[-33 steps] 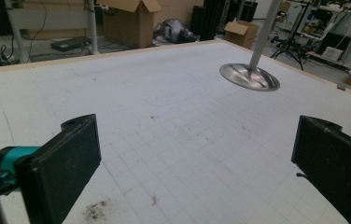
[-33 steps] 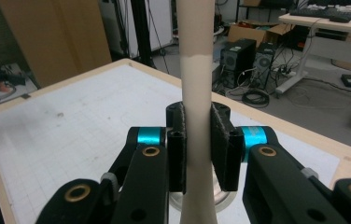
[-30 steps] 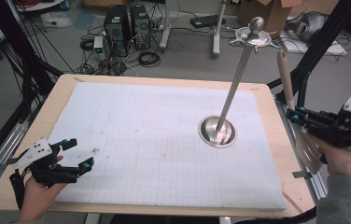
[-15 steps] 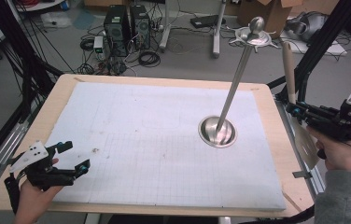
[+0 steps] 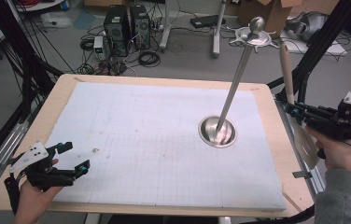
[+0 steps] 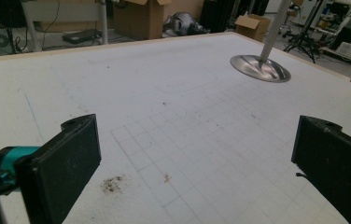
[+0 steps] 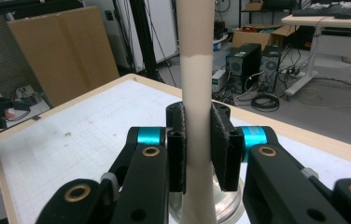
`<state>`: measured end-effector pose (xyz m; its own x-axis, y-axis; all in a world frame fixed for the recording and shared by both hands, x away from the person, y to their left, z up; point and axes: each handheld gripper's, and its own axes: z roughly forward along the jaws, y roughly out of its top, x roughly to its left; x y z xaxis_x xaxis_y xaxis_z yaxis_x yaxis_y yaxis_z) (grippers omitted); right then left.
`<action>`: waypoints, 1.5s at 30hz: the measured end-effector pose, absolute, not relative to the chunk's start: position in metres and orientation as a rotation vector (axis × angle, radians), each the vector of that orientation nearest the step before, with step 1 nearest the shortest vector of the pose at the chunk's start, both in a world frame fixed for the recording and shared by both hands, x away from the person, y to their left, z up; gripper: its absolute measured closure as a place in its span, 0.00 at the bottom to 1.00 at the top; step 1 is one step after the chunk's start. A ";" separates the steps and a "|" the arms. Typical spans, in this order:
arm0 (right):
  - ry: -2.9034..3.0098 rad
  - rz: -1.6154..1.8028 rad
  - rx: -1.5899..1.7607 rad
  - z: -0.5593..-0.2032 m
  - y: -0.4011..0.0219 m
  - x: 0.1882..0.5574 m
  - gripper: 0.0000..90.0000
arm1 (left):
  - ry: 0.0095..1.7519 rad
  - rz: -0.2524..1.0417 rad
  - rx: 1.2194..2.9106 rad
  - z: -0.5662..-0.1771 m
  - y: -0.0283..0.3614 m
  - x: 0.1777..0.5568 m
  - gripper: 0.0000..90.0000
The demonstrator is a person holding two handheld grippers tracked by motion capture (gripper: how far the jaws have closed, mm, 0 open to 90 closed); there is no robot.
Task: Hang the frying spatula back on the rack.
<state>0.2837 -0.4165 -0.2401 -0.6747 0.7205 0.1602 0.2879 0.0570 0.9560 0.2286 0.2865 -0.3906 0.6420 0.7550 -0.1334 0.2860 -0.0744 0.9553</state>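
Right gripper (image 7: 197,144): jaws clamped on the beige handle of a spatula (image 7: 196,70), pads pressed against both sides of the shaft. In the high view the right gripper (image 5: 294,111) sits past the right edge of the table (image 5: 276,140), held in a hand (image 5: 337,151) with a grey sleeve; the handle rises upright above it and the pale blade hangs below, beside the table's right rim. Little room on that side: black frame bars stand close behind the hand.

Left gripper (image 6: 192,172): jaws wide apart, nothing between them, pads hovering over bare mat. In the high view the left gripper (image 5: 73,158) sits at the near left corner of the table, just inside the front edge, held by the other hand (image 5: 31,200).

White mat (image 5: 155,135): covers nearly the whole tabletop, marked with a faint grid; a narrow wooden border shows all around. A small dark smudge (image 6: 113,184) lies just ahead of the left gripper. Wide open surface runs from the left gripper across to the stand.

Metal stand (image 5: 232,93): round steel base resting on the mat right of centre, a thin pole rising from it to a pronged top with a ball. It stands well apart from the left gripper and nearer the right one, with open mat between it and the right edge.

Beyond the far edge: computer towers (image 5: 127,25) and loose cables on the floor.
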 end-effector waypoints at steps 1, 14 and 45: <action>1.982 1.651 1.010 -0.241 -0.417 0.284 0.87 | 0.867 0.481 1.651 -0.390 0.287 0.228 0.02; 2.001 1.683 1.015 -0.245 -0.411 0.292 0.87 | 0.875 0.489 1.644 -0.390 0.289 0.227 0.02; 2.035 1.664 1.025 -0.257 -0.389 0.311 0.87 | 0.897 0.503 1.637 -0.391 0.296 0.220 0.02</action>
